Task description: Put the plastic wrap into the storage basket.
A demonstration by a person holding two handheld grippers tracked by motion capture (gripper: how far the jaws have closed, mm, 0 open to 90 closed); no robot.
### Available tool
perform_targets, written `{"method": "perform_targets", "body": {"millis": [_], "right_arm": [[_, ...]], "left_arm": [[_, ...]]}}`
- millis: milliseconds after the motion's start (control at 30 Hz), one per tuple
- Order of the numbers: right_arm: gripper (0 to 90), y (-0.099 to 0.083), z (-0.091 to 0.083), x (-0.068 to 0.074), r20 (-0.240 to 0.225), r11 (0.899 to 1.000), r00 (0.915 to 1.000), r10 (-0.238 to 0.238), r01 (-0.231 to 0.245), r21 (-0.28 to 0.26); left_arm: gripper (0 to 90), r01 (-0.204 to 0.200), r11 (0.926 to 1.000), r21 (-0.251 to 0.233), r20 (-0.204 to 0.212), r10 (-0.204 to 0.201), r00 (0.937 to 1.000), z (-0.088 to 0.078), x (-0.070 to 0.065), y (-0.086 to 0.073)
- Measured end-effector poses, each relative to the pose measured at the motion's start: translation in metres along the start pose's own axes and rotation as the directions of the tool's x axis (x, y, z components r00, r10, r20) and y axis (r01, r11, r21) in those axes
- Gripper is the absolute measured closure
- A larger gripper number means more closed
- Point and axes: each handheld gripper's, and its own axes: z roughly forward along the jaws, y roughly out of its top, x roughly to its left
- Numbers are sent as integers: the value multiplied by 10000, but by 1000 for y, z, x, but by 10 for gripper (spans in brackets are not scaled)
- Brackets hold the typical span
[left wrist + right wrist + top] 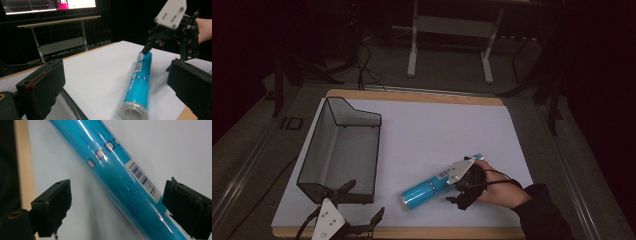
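In the high view, a blue tube [428, 189] is lying on its side on the white desk [437, 130], near the near edge and right of the middle, slanting from its clear-capped end toward the near edge up to the right. The right claw [460, 186] is hovering over the tube's farther half, held by a hand [497, 186] coming in from the near right corner, and its jaws are standing apart on either side of the tube. The left claw [362, 207] is sitting at the near left corner of the desk, its jaws spread wide and holding nothing, just in front of a black mesh basket [343, 150] that is standing along the left edge. In the left gripper view, the left claw [120, 82] is gaping wide, with its jaws far apart at the sides of the picture; the tube [140, 82] is lying between them but farther off, its clear cap facing the camera, and the mesh basket [67, 110] is showing low at the left. Beyond, the right claw [160, 53] is poised over the tube's far end. In the right gripper view, the right claw [117, 207] is standing open with the tube [117, 177] running slantwise between its jaws, neither jaw touching it, and the desk's wooden edge [23, 165] is running down the left side.
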Motion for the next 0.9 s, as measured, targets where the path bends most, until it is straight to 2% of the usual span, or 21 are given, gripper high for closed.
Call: {"method": "perform_targets", "body": {"millis": [67,100,167,267,300,367,400,433,467,500,533,567,600,633,667,700,733,767,833,900], "right_arm": [[91,4,6,-2,-152,9988,9997,-213,219,434],[97,5,8,-3,-41,9970,9988,-487,489,599],[97,9,13,-7,-172,9915,9968,-781,795,1029],[112,15,20,-11,-136,9715,9867,-1622,1621,1730],[127,18,22,-13,-430,9640,9843,-1711,1763,1990],[142,22,26,-15,-434,9469,9753,-2168,2209,2335],[139,25,28,-16,-637,9411,9728,-2228,2316,2465],[139,27,30,-16,-538,9323,9668,-2498,2552,2564],[132,28,33,-16,-739,9226,9626,-2605,2707,2747],[132,28,33,-16,-739,9226,9626,-2605,2707,2747],[132,29,36,-14,-809,9100,9569,-2788,2901,2961],[105,31,44,-11,-1050,8769,9403,-3236,3398,3399],[105,31,48,-9,-857,8624,9316,-3532,3597,3563],[100,32,51,-8,-1002,8485,9265,-3628,3728,3756],[97,32,55,-7,-1096,8398,9226,-3699,3825,3854],[97,32,58,-6,-1039,8346,9229,-3708,3802,3987],[98,33,60,-5,-1094,8241,9156,-3868,3965,4046],[113,33,61,-5,-1140,8198,9090,-4009,4115,3983],[128,35,61,-5,-1132,8231,9003,-4202,4307,3701],[133,35,62,-5,-1054,8248,9005,-4219,4295,3678]], "left_arm": [[19,-8,10000,-16,13,8,10000,0,0,0],[19,-11,10000,-21,10,11,10000,0,0,0],[19,-9,10000,-18,19,9,10000,0,0,0],[19,-12,10000,-8,34,12,10000,0,0,0],[19,-14,10000,-6,29,14,10000,0,0,0],[19,-20,10000,14,43,20,10000,0,1,0],[19,-18,10000,22,42,18,10000,0,1,0],[19,-12,10000,16,45,12,10000,0,1,0],[19,-11,10000,21,48,11,10000,0,1,0],[19,-11,10000,21,48,11,10000,0,1,0],[19,-11,10000,21,48,11,10000,0,1,0],[19,20,10000,34,47,-20,10000,0,1,-1],[19,19,10000,56,49,-19,10000,0,1,-1],[19,43,10000,42,51,-43,10000,1,1,-1],[19,17,10000,56,49,-18,10000,1,1,-1],[19,10,10000,59,46,-10,10000,1,1,-1],[19,12,10000,68,54,-12,10000,0,1,-1],[19,10,10000,70,53,-10,10000,0,1,-1],[19,-10,10000,83,42,10,10000,1,2,-1],[19,-3,10000,84,39,3,10000,1,2,-1]]}}
